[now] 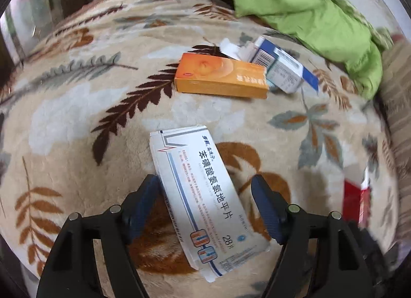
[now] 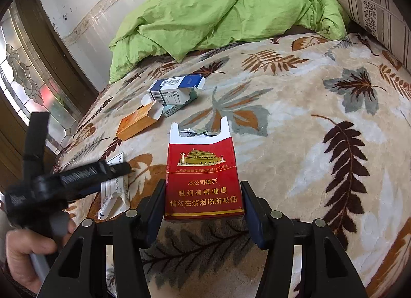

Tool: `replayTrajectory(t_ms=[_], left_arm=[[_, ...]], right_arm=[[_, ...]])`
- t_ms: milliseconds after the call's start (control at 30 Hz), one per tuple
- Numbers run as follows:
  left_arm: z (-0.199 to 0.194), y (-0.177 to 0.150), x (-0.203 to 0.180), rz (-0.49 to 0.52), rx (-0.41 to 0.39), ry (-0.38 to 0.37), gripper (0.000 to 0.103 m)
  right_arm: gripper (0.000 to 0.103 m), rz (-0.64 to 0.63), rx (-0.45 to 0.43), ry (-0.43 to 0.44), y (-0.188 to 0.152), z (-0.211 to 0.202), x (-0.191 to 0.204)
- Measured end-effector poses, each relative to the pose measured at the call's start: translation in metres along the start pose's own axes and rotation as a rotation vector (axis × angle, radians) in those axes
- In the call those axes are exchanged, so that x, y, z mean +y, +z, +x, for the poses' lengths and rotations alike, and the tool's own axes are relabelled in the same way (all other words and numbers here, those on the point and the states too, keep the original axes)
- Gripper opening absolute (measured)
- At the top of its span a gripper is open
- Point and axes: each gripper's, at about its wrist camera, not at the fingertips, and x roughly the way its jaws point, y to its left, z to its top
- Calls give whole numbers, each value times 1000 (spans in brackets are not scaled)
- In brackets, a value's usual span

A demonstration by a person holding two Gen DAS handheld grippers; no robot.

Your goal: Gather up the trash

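Note:
A white medicine box (image 1: 203, 200) lies on the leaf-patterned blanket between the fingers of my left gripper (image 1: 208, 190). The jaws are open; the left finger touches the box edge, the right finger stands apart. A red cigarette pack (image 2: 203, 179) with an open top lies between the fingers of my right gripper (image 2: 203, 195), which is open around it with small gaps on both sides. An orange box (image 1: 221, 77) and a blue-and-white box (image 1: 282, 66) lie farther back. They also show in the right wrist view, orange (image 2: 138, 123) and blue-white (image 2: 174, 90).
A crumpled green quilt (image 2: 218, 15) lies at the back of the bed. A striped pillow (image 2: 372, 7) is at the far right. A door with patterned glass (image 2: 28, 66) is to the left. The left gripper and the hand holding it (image 2: 64, 185) show left of the red pack.

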Motion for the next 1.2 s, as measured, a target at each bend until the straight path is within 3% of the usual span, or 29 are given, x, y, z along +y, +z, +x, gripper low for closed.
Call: replayTrajectory(t_ms=[67, 233, 467, 700, 933, 1200], left_arm=[[-2, -7, -2, 61, -21, 26, 65], [-8, -22, 4, 133, -67, 4, 64], [-10, -30, 5, 146, -150, -3, 58], [-48, -51, 12, 136, -263, -63, 56], [-84, -77, 7, 177, -401, -28, 56], [-86, -84, -4, 211, -434, 12, 56]], right_arm=[[60, 0, -1, 3, 0, 0, -1], [60, -2, -3, 6, 0, 0, 0], [60, -41, -11, -6, -2, 0, 10], [60, -72, -52, -22, -7, -10, 19], [60, -104, -100, -33, -16, -27, 27], [60, -136, -143, -37, -27, -47, 33]])
